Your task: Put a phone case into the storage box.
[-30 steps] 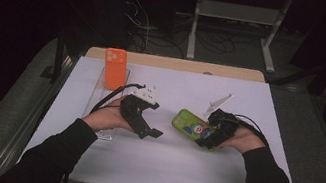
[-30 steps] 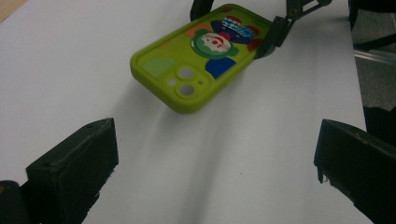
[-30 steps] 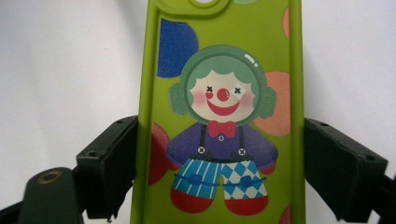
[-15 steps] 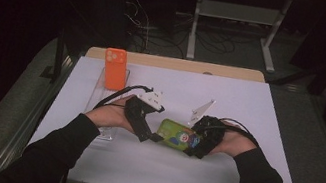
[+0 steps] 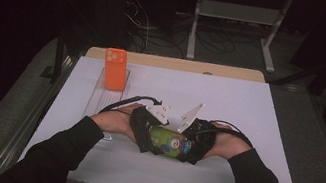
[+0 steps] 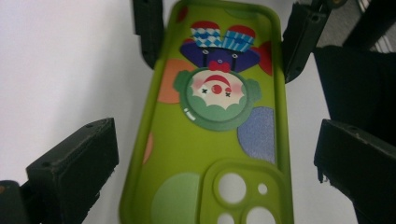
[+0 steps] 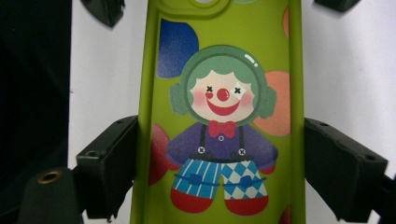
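Both my grippers have met at the green clown phone case (image 5: 169, 142): right gripper (image 7: 219, 154) clamps it, left gripper (image 6: 210, 154) stands apart around it.

From above, my hands cover both ends of the green phone case (image 5: 168, 142), so I can't tell whether either gripper touches it. Its camera cutout runs off both gripper views' edges.

orange phone (image 5: 115, 68) upright | clear tray (image 5: 98, 103) under it | white table (image 5: 248, 116)
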